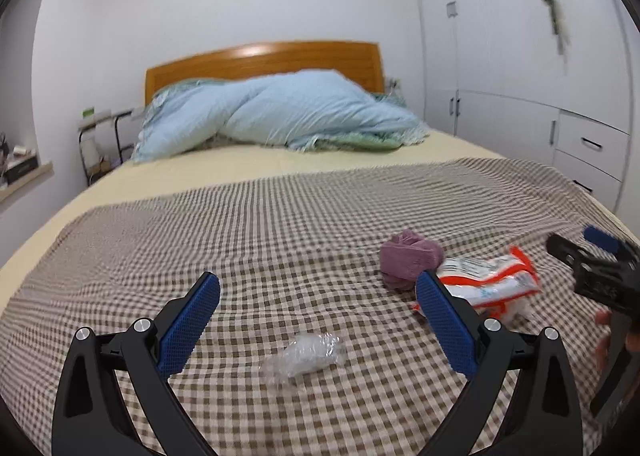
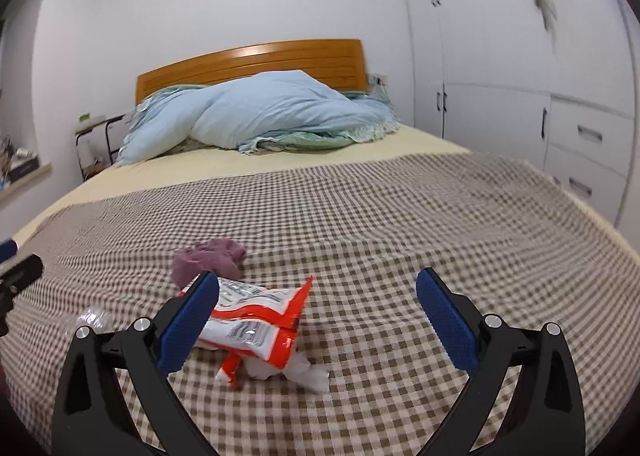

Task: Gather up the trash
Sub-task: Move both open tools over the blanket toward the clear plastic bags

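A crumpled clear plastic wrapper [image 1: 306, 356] lies on the checked blanket [image 1: 280, 223], just ahead of my open left gripper [image 1: 318, 288]. An orange-and-white snack bag [image 1: 490, 280] lies to its right, beside a balled purple cloth [image 1: 408, 258]. My right gripper [image 1: 576, 244] shows at the far right of the left wrist view. In the right wrist view my right gripper [image 2: 318, 286] is open above the blanket [image 2: 400, 215], with the snack bag [image 2: 256, 324] by its left finger and white crumpled tissue [image 2: 296, 370] under the bag. The purple cloth [image 2: 208, 258] lies behind, and the clear wrapper [image 2: 90, 320] sits at the left.
A light blue duvet [image 1: 280, 115] is heaped before the wooden headboard [image 1: 260, 59]. White wardrobe doors and drawers [image 1: 520, 75] line the right wall. A bedside stand [image 1: 100, 135] and a shelf with items [image 1: 20, 171] stand at the left.
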Tool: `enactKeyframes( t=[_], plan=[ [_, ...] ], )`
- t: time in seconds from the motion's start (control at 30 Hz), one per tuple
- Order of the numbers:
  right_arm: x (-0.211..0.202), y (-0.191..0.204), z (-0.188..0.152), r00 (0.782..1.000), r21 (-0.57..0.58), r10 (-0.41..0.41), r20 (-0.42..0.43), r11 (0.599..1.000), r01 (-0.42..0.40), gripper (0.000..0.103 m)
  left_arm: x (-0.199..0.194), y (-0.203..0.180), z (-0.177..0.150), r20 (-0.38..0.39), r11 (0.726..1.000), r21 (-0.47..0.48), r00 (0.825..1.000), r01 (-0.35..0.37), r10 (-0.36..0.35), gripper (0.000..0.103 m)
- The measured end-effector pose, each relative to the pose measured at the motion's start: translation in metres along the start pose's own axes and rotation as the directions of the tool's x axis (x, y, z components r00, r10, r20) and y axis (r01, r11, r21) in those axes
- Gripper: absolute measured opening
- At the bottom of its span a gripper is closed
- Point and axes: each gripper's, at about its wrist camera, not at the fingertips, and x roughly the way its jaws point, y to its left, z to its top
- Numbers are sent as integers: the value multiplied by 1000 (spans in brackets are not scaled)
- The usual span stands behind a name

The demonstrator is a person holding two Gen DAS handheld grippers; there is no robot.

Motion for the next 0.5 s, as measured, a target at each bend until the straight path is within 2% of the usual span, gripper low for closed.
enactKeyframes(
  t=[0.17, 0.27, 0.37, 0.43, 0.5],
  plan=[
    [12, -1, -11, 999, -53, -37, -22, 998, 36, 95, 32, 13, -1, -65, 993, -117, 997, 21, -28, 95],
    [8, -3, -14, 1000, -34, -10, -22, 999, 10, 95, 43, 24, -16, -63, 983, -180, 997, 42, -54, 95],
    [5, -4, -16, 999, -23, 19, -41, 1000, -20, 95, 54, 26, -26, -106, 991, -130, 994, 1, -15, 95],
    [7, 1, -18, 996, -47, 40, -75, 998, -44, 95, 55, 27, -28, -90, 992, -123, 996, -12, 1, 95],
    [13, 11, -24, 991, -107, 43, -125, 993, -56, 95, 54, 29, -28, -88, 990, -138, 996, 5, -17, 95]
  ],
)
